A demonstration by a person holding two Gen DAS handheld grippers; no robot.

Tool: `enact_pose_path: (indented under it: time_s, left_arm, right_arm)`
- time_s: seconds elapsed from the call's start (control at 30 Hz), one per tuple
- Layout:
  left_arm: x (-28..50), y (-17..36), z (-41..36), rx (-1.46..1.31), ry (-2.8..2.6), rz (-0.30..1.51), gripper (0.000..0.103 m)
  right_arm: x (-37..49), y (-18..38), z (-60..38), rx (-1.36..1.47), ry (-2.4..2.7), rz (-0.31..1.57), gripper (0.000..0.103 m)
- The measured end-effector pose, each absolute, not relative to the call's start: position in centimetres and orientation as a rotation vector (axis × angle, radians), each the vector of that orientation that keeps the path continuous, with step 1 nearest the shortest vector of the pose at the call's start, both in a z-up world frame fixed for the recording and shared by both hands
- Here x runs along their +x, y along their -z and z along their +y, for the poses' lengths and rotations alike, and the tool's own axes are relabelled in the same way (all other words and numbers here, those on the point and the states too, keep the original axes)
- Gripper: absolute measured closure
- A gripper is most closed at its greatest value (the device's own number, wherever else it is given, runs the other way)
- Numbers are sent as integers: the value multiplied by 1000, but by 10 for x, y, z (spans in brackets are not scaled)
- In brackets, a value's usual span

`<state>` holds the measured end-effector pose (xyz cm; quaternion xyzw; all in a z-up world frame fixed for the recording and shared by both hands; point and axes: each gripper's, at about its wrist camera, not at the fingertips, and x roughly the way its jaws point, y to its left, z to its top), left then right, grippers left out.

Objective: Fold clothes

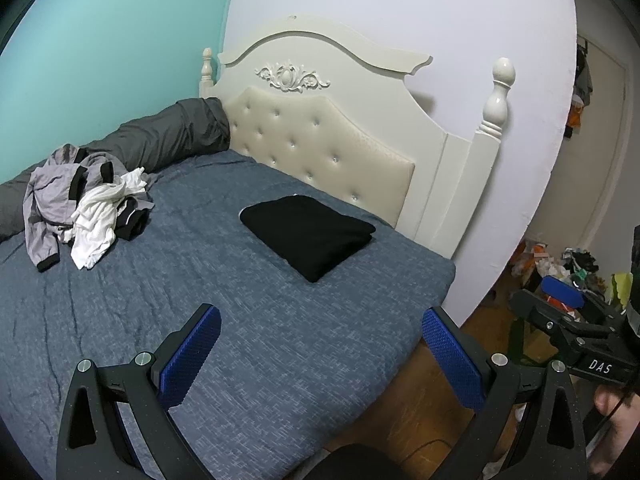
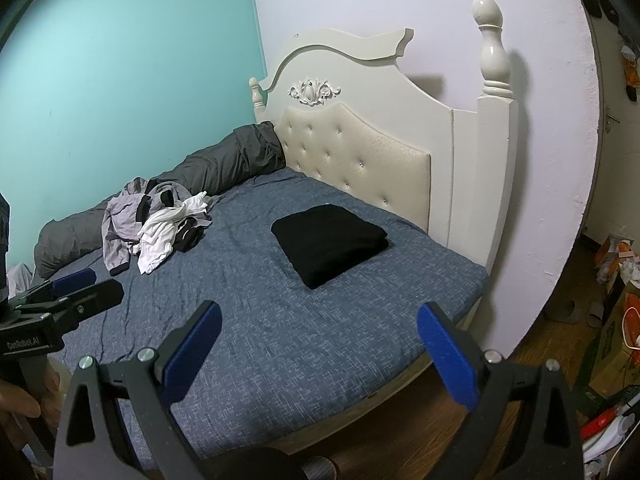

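Both tools, left (image 1: 320, 332) and right (image 2: 318, 330), hover spread above bed (image 1: 280, 340).

Bedroom corner, teal and pale lilac walls.
A cream tufted headboard (image 1: 320, 136) stands ahead of the jaws; wood floor (image 2: 532, 360) lies to their right.

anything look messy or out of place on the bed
Yes: a crumpled pile of clothes sits unfolded by the grey bolster, sleeves trailing over the blue sheet. The black garment is neatly folded near the headboard. Nothing looks damaged.
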<state>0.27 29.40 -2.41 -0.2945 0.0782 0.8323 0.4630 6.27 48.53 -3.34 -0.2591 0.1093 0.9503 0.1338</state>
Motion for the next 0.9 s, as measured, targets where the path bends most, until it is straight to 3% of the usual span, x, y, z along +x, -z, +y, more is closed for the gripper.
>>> enact_pose_path:
  time_s: [0.9]
  left_arm:
    - [5, 24, 293, -712, -2045, 189, 1]
  right_arm:
    - [63, 37, 487, -762, -2750, 326, 4]
